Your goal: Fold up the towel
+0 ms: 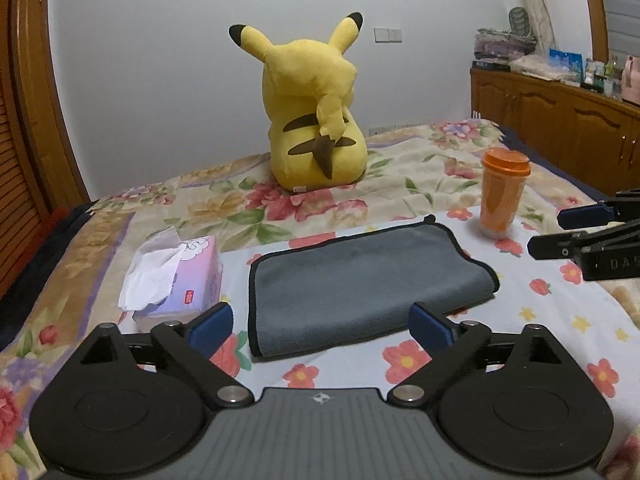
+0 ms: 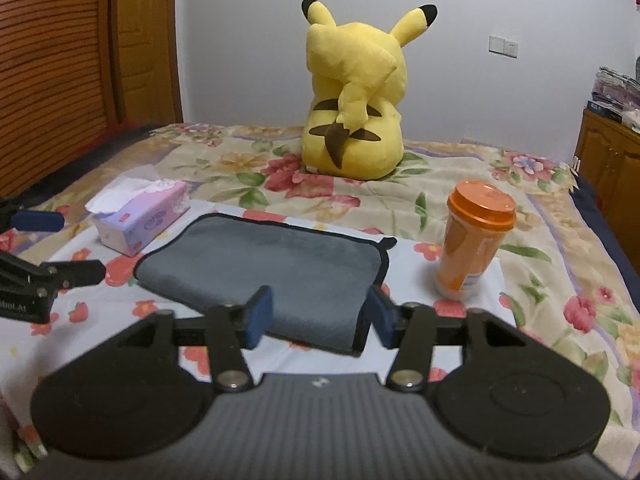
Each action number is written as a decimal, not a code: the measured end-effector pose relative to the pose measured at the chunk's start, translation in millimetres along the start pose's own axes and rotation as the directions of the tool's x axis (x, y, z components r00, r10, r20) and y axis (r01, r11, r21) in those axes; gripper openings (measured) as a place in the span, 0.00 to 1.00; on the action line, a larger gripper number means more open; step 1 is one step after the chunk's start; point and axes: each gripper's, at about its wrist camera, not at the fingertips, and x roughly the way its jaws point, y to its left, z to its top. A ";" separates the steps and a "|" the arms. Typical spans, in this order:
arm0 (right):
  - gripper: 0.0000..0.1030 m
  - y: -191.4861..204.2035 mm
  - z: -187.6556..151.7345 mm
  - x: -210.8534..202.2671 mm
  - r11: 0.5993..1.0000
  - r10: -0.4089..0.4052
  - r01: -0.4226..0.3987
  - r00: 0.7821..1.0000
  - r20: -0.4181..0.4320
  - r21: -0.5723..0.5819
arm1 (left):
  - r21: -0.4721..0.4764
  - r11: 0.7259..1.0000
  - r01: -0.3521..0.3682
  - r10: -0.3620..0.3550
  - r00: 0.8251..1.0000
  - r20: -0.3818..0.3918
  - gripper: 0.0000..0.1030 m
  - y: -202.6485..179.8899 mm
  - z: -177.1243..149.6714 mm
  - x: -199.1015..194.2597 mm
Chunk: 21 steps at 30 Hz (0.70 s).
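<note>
Folded towel (image 1: 360,280) lies flat, long axis left-right.

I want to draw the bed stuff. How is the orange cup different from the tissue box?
The orange cup stands tall and round; the tissue box lies low and boxy. The cup is shut with a lid; the box is open, with tissue poking out. The cup sits right of the grey towel, the box left. Both rest on the flowery bed cover.

towel (image 1: 360,280): one, grey, folded
tissue box (image 1: 180,276): one
orange cup (image 1: 502,196): one, lidded
yellow plush toy (image 1: 316,108): one
tongs: two, left tongs (image 1: 320,326), right tongs (image 2: 322,316)
</note>
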 end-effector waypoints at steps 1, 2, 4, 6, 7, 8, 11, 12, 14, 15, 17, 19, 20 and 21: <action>0.60 1.4 -0.3 -2.3 1.000 -0.002 0.002 1.000 0.001 -0.006 | -0.004 1.000 0.000 0.000 1.000 0.004 1.00 -0.9 0.1 -2.7; 0.62 2.5 -0.8 -5.7 1.000 -0.004 0.004 1.000 0.006 -0.009 | -0.007 1.000 0.002 -0.002 1.000 0.006 1.00 -1.8 0.4 -6.2; 0.64 3.9 -0.5 -11.4 1.000 -0.004 0.004 1.000 0.018 -0.015 | -0.007 1.000 0.007 -0.007 1.000 0.003 1.00 -4.0 1.2 -10.6; 0.67 5.4 -0.6 -17.2 1.000 -0.004 0.005 1.000 0.021 -0.018 | -0.002 1.000 0.004 -0.004 1.000 0.004 1.00 -7.7 1.7 -16.4; 0.69 6.0 -0.7 -20.0 1.000 -0.006 0.006 1.000 0.024 -0.018 | 0.002 1.000 0.004 -0.004 1.000 0.004 1.00 -8.9 2.0 -18.6; 0.71 6.8 -0.6 -22.8 1.000 -0.008 0.008 1.000 0.028 -0.018 | 0.003 1.000 0.005 -0.005 1.000 0.004 1.00 -10.0 2.2 -21.6; 0.84 7.8 -0.4 -31.7 1.000 -0.008 0.008 0.999 0.044 -0.008 | -0.014 1.000 0.006 -0.006 1.000 0.009 1.00 -10.6 3.5 -30.3; 0.87 7.6 0.0 -34.0 1.000 -0.005 0.006 0.999 0.047 -0.002 | -0.022 1.000 0.005 -0.005 1.000 0.010 1.00 -10.1 4.0 -33.2; 0.91 7.5 0.8 -38.0 1.000 0.001 -0.001 0.999 0.047 0.008 | -0.036 0.999 0.000 0.000 1.000 0.009 1.00 -10.2 5.9 -39.5; 0.91 7.1 1.1 -41.3 1.000 0.005 -0.006 0.998 0.055 0.015 | -0.040 0.999 -0.002 0.002 1.000 0.008 1.00 -10.5 7.2 -42.5; 0.96 6.0 3.4 -49.2 1.000 0.006 -0.008 0.997 0.073 0.022 | -0.042 0.999 -0.011 0.011 1.000 0.012 1.00 -12.6 10.3 -49.5; 1.00 6.0 5.9 -56.3 1.000 0.002 -0.004 0.996 0.088 0.018 | -0.037 0.999 -0.021 0.022 1.000 0.022 1.00 -14.9 13.2 -54.7; 1.00 5.4 7.6 -59.6 1.000 -0.002 0.000 0.996 0.093 0.018 | -0.035 0.999 -0.027 0.028 0.999 0.028 1.00 -16.5 14.4 -58.2; 1.00 4.4 8.8 -62.2 1.000 -0.004 0.002 0.995 0.097 0.019 | -0.034 0.999 -0.032 0.033 0.999 0.030 1.00 -18.2 15.9 -60.6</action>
